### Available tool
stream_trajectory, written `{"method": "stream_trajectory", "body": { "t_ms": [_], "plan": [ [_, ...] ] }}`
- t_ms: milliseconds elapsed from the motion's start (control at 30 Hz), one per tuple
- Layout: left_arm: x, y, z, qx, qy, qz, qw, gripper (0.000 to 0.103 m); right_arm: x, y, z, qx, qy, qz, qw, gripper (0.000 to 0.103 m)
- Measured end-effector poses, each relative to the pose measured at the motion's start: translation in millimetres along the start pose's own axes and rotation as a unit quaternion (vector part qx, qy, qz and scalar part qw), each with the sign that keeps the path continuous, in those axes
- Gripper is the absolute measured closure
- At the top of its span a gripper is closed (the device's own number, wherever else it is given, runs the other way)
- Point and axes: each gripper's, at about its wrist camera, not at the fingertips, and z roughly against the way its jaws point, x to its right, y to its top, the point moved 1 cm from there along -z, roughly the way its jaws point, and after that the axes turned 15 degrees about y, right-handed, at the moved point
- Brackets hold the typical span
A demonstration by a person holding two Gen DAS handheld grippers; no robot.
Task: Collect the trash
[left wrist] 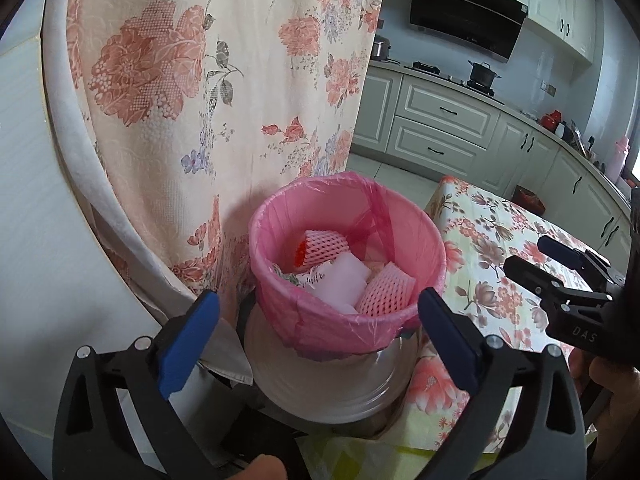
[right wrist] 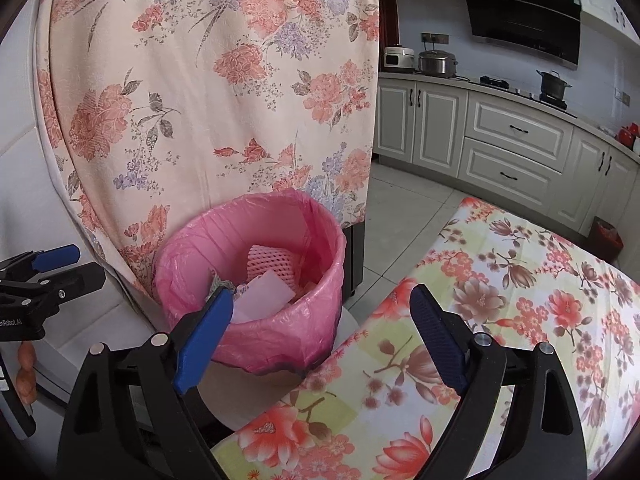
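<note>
At the far left of the right wrist view, the left gripper [right wrist: 60, 266] enters from the frame edge, its body cut off; its fingers stand wide apart with nothing between them, and a bit of the hand holding it shows below, too little to read. Behind it hangs a floral curtain [left wrist: 224, 92], draped down to just behind the trash bin [left wrist: 348, 256]. The bin stands upright with its mouth facing up, lined with a pink bag [right wrist: 256, 336] folded over the rim; its lower white body is partly hidden by the left gripper's fingers [left wrist: 188, 344] in the left wrist view. Inside lie the collected pieces — a pink foam net [left wrist: 324, 246] lying across the far side, its long axis running left to right, a white foam sheet [left wrist: 344, 280] in the middle, and a second foam net [left wrist: 386, 290] leaning against the near right wall, long axis tilted up to the right. What lies under them is hard to make out. Just right of the bin is the counter [right wrist: 500, 320] under a flowered cloth. The right gripper [right wrist: 320, 340] hovers over the counter's edge and the bin's near side, fingers wide and empty; from the left wrist view it juts in from the right [left wrist: 556, 264] — its handle cut off.
</note>
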Motion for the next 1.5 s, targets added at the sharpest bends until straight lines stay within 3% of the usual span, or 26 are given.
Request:
{"method": "stream_trajectory", "body": {
  "t_ms": [300,1500],
  "plan": [
    [5,-6,2,-0.003,-0.011,-0.001,0.9999,0.006,-16,-1,3,-0.006,0.0,0.018,1.0,0.018],
    [7,-5,-1,-0.006,-0.011,-0.003,0.9999,0.005,-12,-2,5,-0.005,0.0,0.011,1.0,0.018]
  ]
}}
